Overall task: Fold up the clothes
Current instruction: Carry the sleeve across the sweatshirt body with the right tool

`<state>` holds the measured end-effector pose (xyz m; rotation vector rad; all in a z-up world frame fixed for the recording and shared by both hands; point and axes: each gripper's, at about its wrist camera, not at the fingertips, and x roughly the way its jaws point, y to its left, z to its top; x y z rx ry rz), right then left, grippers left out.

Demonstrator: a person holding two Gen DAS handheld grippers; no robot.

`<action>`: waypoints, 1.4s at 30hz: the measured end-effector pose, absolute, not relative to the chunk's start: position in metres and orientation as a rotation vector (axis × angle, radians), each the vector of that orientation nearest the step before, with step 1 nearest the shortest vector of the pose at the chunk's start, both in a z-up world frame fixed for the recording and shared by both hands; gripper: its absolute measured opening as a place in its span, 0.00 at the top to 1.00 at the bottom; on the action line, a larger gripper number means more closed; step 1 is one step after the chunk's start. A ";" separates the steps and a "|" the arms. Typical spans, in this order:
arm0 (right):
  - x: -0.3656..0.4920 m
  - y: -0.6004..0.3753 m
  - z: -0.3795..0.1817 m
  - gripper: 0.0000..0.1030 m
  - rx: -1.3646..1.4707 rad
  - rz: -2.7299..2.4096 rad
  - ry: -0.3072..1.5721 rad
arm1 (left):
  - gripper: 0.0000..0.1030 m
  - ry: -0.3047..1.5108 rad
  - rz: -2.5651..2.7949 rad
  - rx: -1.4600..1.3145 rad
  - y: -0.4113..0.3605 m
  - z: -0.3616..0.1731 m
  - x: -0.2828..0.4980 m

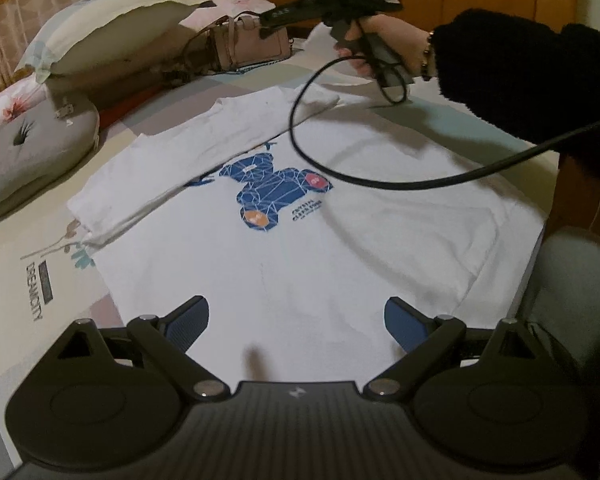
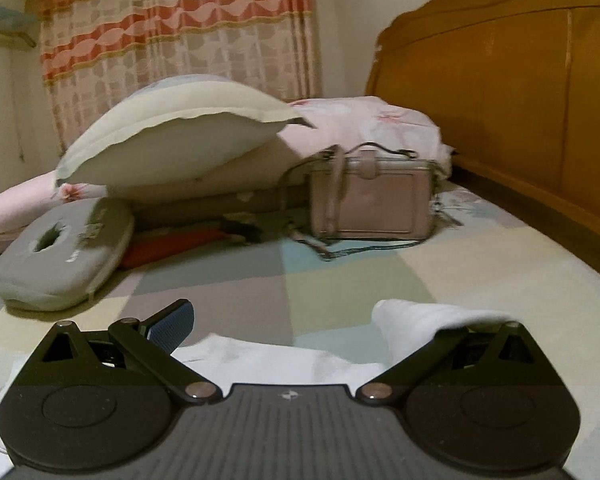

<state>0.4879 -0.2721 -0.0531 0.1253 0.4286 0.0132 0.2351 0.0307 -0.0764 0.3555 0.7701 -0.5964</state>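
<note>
Patchwork bedding in pale grey, cream and teal covers the bed (image 1: pixel 440 120), with a wooden headboard (image 2: pixel 500 100) behind and a striped curtain (image 2: pixel 172 20) at the far side. On it lies the white cotton T-shirt with a blue geometric bear print (image 1: pixel 300 248), front up, with one side panel and its sleeve already turned in over the body, so the fold looks partly made; the other side lies flat and spread out. A judgement only: to do the matching fold well, the fabric should be pinched near shoulder and hem together, carried over in one level sweep so the edge lands parallel to the folded one, then smoothed so no crease is trapped under the print. The left tongs (image 1: pixel 296 320) hover just above the lower part of the shirt with the blue pads wide apart, holding nothing. The right tongs (image 2: pixel 284 324) are also spread wide; a roll of white cloth drapes over the right-hand finger, hiding its pad, but it is not pinched between the two. From the left wrist view, the hand in a black fleecy sleeve (image 1: pixel 388 44) holds that tool up near the shirt's far end, its black cable (image 1: pixel 380 178) looping across the shirt. A pink leather handbag (image 2: pixel 372 204), a cream pillow (image 2: pixel 172 136) and a grey cushion (image 2: pixel 64 256) sit further off.
</note>
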 end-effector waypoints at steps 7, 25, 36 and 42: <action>0.500 -0.229 -0.054 0.00 0.094 0.082 0.433 | 0.08 0.801 -0.608 0.373 0.035 -0.083 0.225; 0.520 -0.138 -0.059 0.00 0.058 0.232 0.448 | 0.08 0.822 -0.595 0.356 0.048 -0.084 0.204; 0.515 -0.077 -0.063 0.00 -0.004 0.354 0.467 | 0.08 0.822 -0.595 0.345 0.055 -0.084 0.198; 0.507 -0.047 -0.069 0.00 -0.049 0.423 0.481 | 0.08 0.821 -0.601 0.326 0.059 -0.084 0.195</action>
